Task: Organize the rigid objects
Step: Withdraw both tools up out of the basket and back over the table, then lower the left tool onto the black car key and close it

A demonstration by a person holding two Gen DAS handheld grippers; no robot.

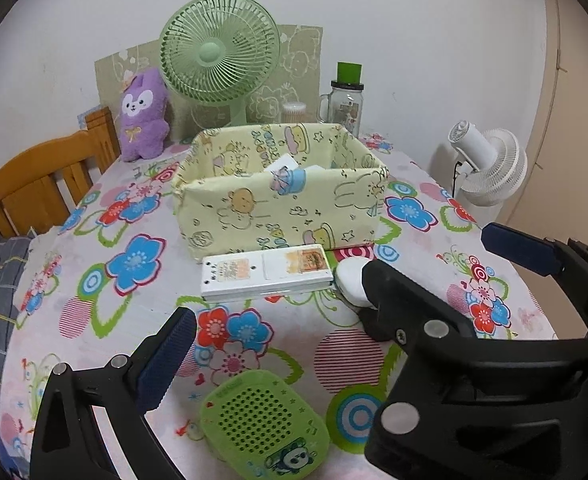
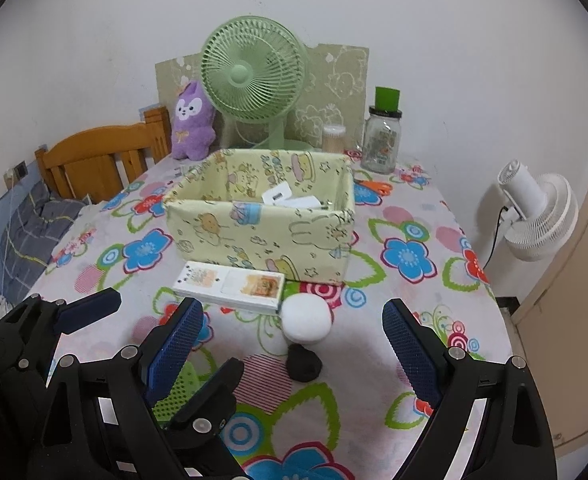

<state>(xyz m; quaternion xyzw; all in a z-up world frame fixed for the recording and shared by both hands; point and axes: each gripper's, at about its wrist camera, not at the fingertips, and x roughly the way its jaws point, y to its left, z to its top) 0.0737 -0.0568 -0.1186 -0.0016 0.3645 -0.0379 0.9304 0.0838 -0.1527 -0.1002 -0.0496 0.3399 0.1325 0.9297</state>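
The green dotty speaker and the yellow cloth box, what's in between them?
A flat white rectangular box lies between the green perforated speaker and the yellow cartoon-print fabric box, plus bare flowered tablecloth; the left wrist view shows it.

No text, brand or number is legible; labels on the white box (image 1: 266, 272) and glass jar (image 1: 345, 107) blur.

Two fans showing: one green desk fan (image 2: 254, 76), one white fan (image 2: 542, 216) at right. One yellow fabric box (image 2: 254, 236), one white remote (image 2: 230, 286), one green speaker (image 1: 264, 424), one purple plush (image 2: 192, 126), one glass jar (image 2: 382, 138).
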